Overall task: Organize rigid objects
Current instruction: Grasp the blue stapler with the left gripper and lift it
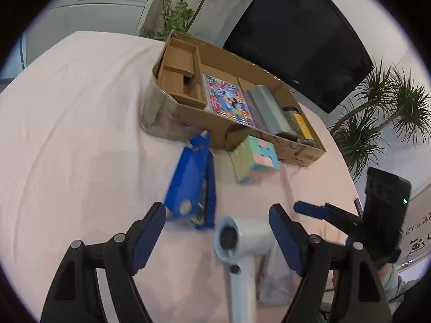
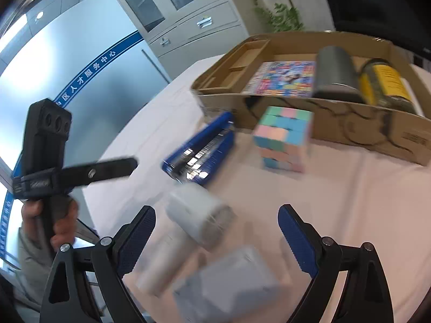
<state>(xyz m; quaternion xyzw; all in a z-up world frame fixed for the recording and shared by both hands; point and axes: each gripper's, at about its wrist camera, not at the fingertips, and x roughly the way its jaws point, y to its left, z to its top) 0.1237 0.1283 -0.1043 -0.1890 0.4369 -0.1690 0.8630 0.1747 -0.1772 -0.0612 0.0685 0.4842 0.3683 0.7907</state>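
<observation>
A white hair dryer (image 1: 239, 245) lies on the pink tablecloth between the open fingers of my left gripper (image 1: 216, 228); it also shows in the right wrist view (image 2: 196, 215). A blue stapler (image 1: 192, 185) (image 2: 200, 156) lies just beyond it. A pastel puzzle cube (image 1: 254, 160) (image 2: 284, 138) stands by the cardboard box (image 1: 188, 123) (image 2: 350, 132). My right gripper (image 2: 216, 231) is open above the hair dryer and a grey box (image 2: 231, 282). It also shows in the left wrist view (image 1: 309, 210).
The cardboard box holds a colourful booklet (image 1: 229, 101), a grey cylinder (image 1: 269, 110), a yellow-labelled jar (image 1: 301, 125) and a cardboard insert (image 1: 180, 72). A black monitor (image 1: 296, 35) and plants (image 1: 377, 123) stand behind the table. Filing cabinets (image 2: 188, 13) stand at the back.
</observation>
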